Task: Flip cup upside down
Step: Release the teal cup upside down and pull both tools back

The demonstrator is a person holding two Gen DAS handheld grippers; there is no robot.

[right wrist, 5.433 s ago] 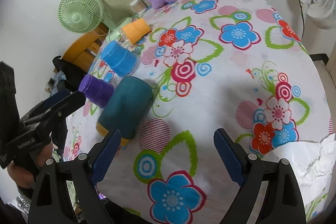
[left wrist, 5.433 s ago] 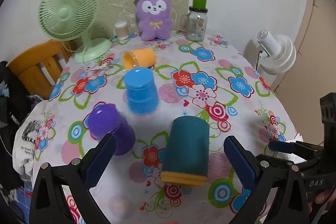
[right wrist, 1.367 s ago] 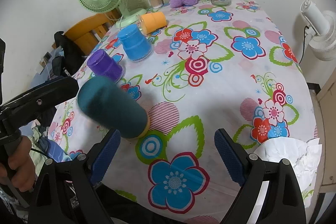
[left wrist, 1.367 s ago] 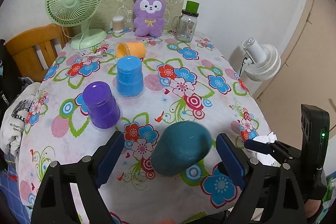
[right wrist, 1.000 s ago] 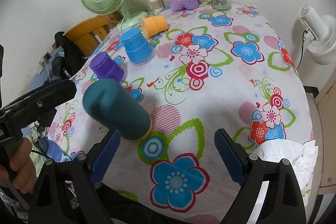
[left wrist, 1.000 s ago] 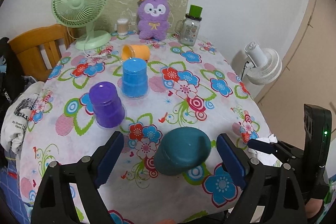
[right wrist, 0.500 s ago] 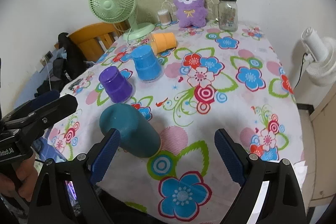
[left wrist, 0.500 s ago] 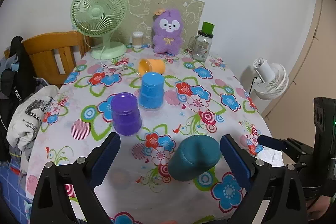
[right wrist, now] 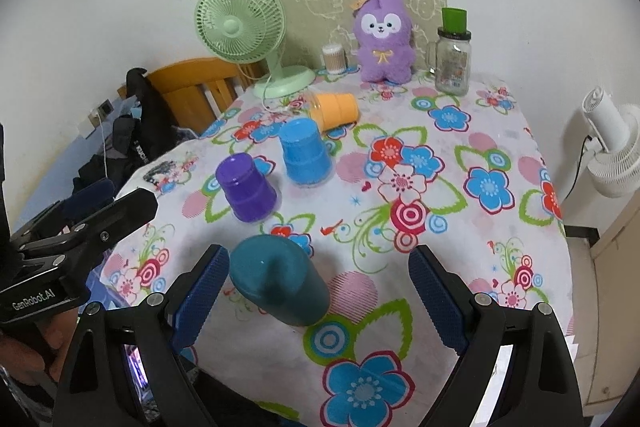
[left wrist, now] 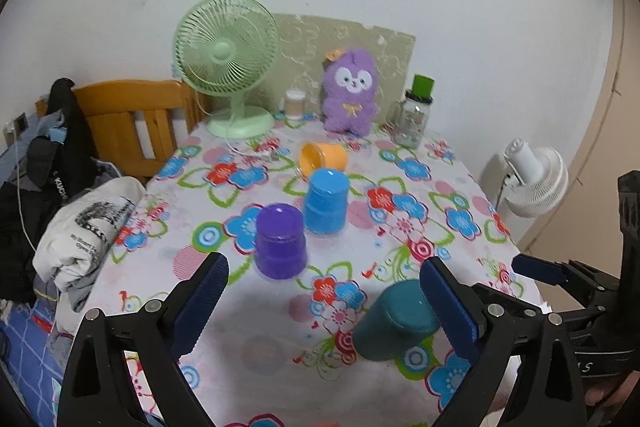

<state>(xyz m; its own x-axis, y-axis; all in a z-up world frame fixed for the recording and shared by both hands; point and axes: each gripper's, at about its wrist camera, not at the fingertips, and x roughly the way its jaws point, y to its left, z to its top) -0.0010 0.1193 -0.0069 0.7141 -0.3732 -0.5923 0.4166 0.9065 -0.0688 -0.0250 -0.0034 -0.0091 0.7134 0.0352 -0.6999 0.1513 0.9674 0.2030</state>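
A teal cup (left wrist: 394, 323) stands upside down near the table's front edge; it also shows in the right wrist view (right wrist: 280, 279). A purple cup (left wrist: 280, 243) and a blue cup (left wrist: 325, 203) stand upside down behind it. An orange cup (left wrist: 323, 157) lies on its side further back. My left gripper (left wrist: 324, 311) is open and empty, above the table, with the teal cup beside its right finger. My right gripper (right wrist: 318, 299) is open and empty, raised, with the teal cup near its left finger.
A green desk fan (left wrist: 228, 67), a purple plush toy (left wrist: 350, 95), a small jar (left wrist: 294, 105) and a glass bottle with a green lid (left wrist: 414, 115) stand at the table's back. A wooden chair (left wrist: 132, 123) with clothes is at the left. A white fan (left wrist: 536, 187) stands at the right.
Both grippers have pulled back and up from the table. The teal cup, tilted in the air a second ago, now stands upside down on the cloth.
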